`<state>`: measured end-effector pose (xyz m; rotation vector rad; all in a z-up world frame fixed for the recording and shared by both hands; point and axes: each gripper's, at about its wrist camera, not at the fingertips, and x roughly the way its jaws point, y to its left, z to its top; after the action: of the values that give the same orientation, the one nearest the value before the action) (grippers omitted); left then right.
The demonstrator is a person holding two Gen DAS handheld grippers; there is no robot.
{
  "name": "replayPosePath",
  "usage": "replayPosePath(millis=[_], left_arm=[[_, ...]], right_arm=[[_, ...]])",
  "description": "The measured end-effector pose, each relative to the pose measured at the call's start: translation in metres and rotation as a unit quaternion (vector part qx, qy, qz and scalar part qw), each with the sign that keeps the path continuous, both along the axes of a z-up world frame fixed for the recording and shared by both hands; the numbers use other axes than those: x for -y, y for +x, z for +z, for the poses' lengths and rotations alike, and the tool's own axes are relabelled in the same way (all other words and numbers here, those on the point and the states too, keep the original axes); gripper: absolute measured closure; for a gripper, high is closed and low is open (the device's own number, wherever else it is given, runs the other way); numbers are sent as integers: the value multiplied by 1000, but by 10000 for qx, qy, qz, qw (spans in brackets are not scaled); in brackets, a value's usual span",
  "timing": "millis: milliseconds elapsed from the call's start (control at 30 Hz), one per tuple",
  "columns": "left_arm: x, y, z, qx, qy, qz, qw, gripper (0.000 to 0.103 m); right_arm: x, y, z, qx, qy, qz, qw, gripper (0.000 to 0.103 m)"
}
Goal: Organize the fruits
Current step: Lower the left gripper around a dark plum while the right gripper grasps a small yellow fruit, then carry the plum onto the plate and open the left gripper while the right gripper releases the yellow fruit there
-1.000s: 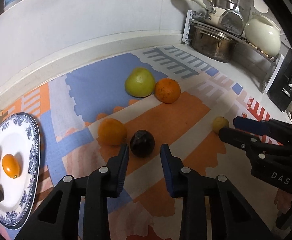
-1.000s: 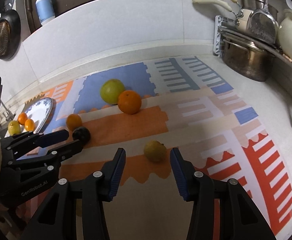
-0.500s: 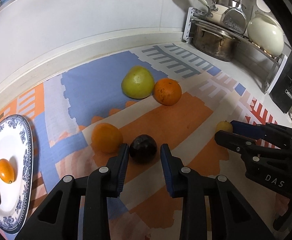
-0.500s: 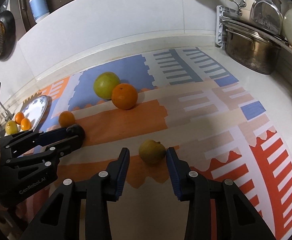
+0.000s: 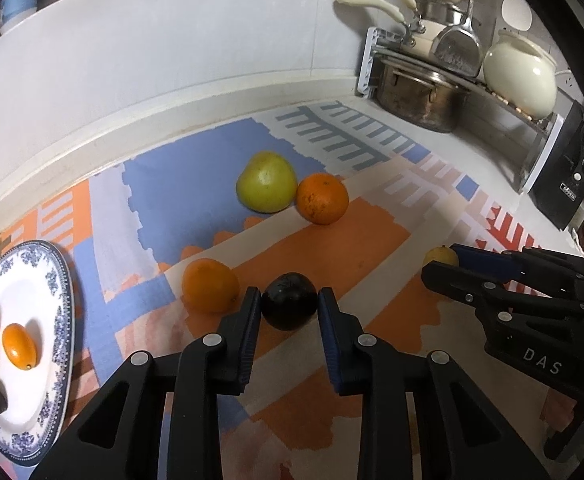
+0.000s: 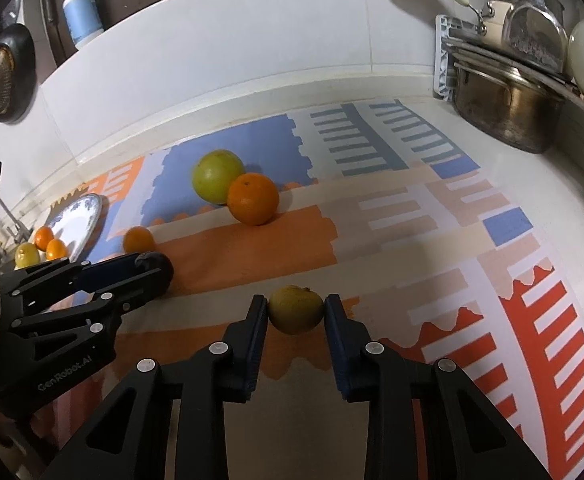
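My left gripper (image 5: 289, 304) has its pads touching both sides of a dark purple fruit (image 5: 288, 301) that rests on the patterned mat (image 5: 331, 248). My right gripper (image 6: 295, 310) has its pads touching both sides of a small yellow-green fruit (image 6: 295, 309) on the mat. A small orange (image 5: 210, 285) lies just left of the dark fruit. A big green fruit (image 5: 266, 182) and a big orange (image 5: 322, 199) lie further back, touching. A blue-and-white plate (image 5: 58, 292) at the left holds several small fruits.
A metal rack with a steel pot (image 5: 419, 94), pans and a cream jar (image 5: 519, 76) stands at the back right. A black appliance (image 5: 567, 184) is at the far right. A white tiled wall runs behind the mat. A soap bottle (image 6: 82, 10) stands on the ledge.
Both grippers moved forward and narrowed. The left one now brackets the dark fruit, the right one the small yellow-green fruit, with pads touching.
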<state>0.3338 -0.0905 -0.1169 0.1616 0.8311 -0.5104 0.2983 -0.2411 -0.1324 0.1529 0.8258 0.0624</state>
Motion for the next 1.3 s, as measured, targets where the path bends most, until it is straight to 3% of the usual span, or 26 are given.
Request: replayPosePath(millis=[800,1300], left_arm=[[-60,-55,58,681,-254,341,9968,74],[-125,-92,81,1024,-340,812,9908,74]], right_arm=[[-59,-40,61,692,-115,556,9960,72],[-118,-60,87,993,-111,1018,9898,72]])
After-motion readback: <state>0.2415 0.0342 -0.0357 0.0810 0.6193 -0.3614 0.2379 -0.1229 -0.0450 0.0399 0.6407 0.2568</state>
